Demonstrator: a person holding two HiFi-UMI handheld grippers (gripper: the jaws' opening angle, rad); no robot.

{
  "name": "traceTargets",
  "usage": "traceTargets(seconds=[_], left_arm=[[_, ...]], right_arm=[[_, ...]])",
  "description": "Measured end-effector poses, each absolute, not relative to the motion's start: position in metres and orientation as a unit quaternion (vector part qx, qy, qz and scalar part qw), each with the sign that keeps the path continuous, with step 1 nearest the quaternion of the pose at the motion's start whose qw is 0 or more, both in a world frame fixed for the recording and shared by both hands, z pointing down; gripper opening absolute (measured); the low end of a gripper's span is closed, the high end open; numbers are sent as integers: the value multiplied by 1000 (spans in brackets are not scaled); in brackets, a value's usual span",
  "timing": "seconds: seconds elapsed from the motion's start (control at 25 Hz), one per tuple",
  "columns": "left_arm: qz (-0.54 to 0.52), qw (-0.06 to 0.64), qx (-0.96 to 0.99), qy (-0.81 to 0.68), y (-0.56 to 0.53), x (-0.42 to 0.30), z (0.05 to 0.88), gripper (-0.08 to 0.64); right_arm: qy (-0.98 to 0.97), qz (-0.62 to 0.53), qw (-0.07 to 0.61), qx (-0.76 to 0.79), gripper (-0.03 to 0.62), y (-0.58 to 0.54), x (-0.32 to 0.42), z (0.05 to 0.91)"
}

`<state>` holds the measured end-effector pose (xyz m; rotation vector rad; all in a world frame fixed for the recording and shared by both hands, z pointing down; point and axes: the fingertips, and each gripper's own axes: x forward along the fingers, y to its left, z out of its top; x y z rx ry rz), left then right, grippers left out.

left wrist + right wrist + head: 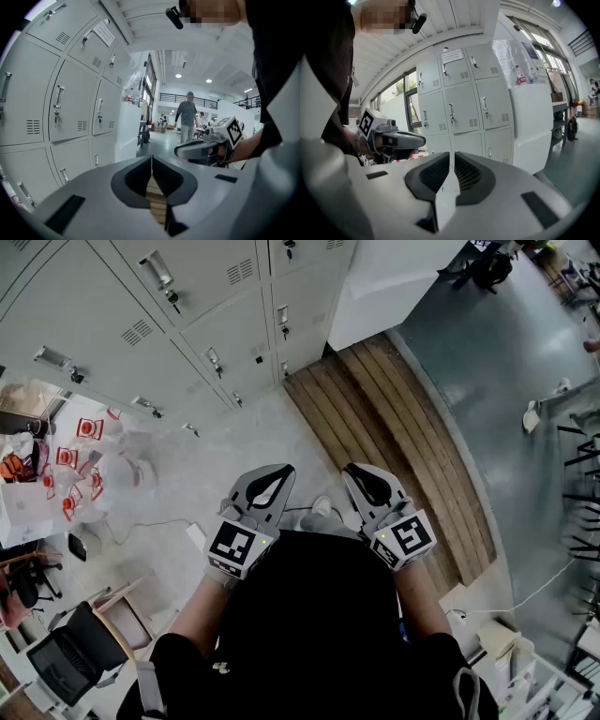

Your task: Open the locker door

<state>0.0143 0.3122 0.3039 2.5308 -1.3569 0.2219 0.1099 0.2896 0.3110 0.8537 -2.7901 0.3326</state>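
No legible txt, locker notice (452, 56) too small to read

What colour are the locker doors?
The locker doors are plain light grey, with small vent slots. The right gripper view shows them best.

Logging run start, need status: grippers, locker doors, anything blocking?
Left gripper shut, empty; right gripper shut, empty. Both held at chest, off the lockers. Doors in view closed. Nothing seen blocking them.
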Motion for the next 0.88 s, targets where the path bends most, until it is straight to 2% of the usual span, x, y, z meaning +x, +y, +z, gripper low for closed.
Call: traceTargets(seconds=[0.56, 0.88], left_arm=[[79, 152, 868, -465, 293, -70, 326, 25], [85, 177, 851, -488, 258, -91, 342, 25]], right_arm=[[-930, 160, 100, 317, 52, 250, 56, 324], [-931, 175, 111, 300, 52, 192, 41, 342]])
